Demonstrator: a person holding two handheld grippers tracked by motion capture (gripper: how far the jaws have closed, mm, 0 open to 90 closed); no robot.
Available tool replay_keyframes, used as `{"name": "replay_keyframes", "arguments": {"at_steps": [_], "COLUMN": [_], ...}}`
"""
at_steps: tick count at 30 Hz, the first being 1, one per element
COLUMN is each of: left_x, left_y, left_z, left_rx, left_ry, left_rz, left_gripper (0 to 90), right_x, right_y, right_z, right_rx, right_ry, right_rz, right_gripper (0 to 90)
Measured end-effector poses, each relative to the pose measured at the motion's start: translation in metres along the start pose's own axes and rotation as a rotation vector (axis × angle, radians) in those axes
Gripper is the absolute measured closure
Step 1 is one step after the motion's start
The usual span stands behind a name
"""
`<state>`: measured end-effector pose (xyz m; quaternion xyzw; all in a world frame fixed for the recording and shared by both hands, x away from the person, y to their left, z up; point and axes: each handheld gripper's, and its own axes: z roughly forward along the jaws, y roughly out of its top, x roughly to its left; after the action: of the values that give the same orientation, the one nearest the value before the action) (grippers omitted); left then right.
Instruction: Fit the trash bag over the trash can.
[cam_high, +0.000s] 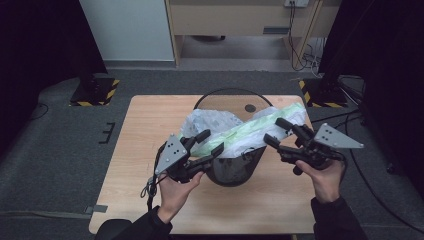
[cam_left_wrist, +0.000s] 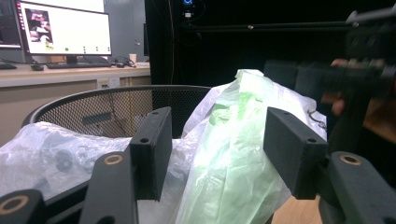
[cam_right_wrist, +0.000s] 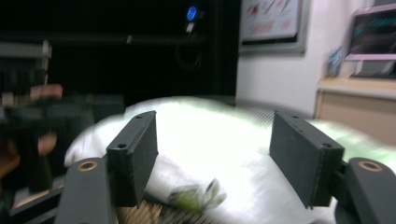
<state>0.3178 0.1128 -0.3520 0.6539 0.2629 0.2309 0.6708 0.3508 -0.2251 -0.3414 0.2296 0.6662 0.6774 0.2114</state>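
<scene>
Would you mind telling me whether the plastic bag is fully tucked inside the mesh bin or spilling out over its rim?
Spilling out. The plastic bag bulges above the mesh bin and drapes over its rim toward the right tool.

Your worktop is a pale wooden board with rounded corners, standing on grey carpeted floor. One thing sits directly on it: a black mesh bin, placed near the middle of the board. Around the bin, to its left, right and near side, you have bare wood, with a small dark round hole just behind it
</scene>
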Motion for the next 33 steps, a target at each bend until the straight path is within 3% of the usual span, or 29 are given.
{"name": "replay_keyframes", "arguments": {"at_steps": [3, 8, 13, 19, 22, 25, 28, 31, 33], "left_x": [0.006, 0.02, 0.024, 0.01, 0.004, 0.003, 0.004, 0.003, 0.002], "left_y": [0.004, 0.017, 0.02, 0.015, 0.014, 0.011, 0.01, 0.009, 0.01], "left_z": [-0.003, -0.008, -0.007, 0.002, 0.003, 0.001, 0.0, 0.0, -0.002], "left_rx": [-0.014, -0.044, -0.024, 0.043, 0.074, 0.073, 0.078, 0.07, 0.053], "left_ry": [-0.02, -0.036, -0.076, -0.162, -0.178, -0.203, -0.208, -0.199, -0.167], "left_rz": [-0.036, -0.089, -0.104, -0.091, -0.074, -0.107, -0.122, -0.106, -0.089], "left_gripper": [41.9, 40.8, 39.5, 41.2, 50.9, 68.9, 81.0, 89.0, 89.9], "right_x": [0.0, -0.004, -0.01, -0.01, -0.009, -0.01, -0.01, -0.009, -0.009], "right_y": [-0.007, -0.013, -0.018, -0.019, -0.019, -0.02, -0.02, -0.021, -0.021], "right_z": [0.0, -0.011, -0.016, -0.015, -0.014, -0.015, -0.015, -0.015, -0.015], "right_rx": [0.019, -0.009, -0.041, -0.048, -0.051, -0.054, -0.058, -0.063, -0.063], "right_ry": [0.023, 0.07, 0.08, 0.071, 0.063, 0.051, 0.048, 0.041, 0.043], "right_rz": [-0.035, -0.049, -0.052, -0.056, -0.062, -0.074, -0.077, -0.085, -0.087], "right_gripper": [51.6, 74.3, 80.8, 81.6, 81.6, 81.7, 82.1, 82.4, 82.5]}}
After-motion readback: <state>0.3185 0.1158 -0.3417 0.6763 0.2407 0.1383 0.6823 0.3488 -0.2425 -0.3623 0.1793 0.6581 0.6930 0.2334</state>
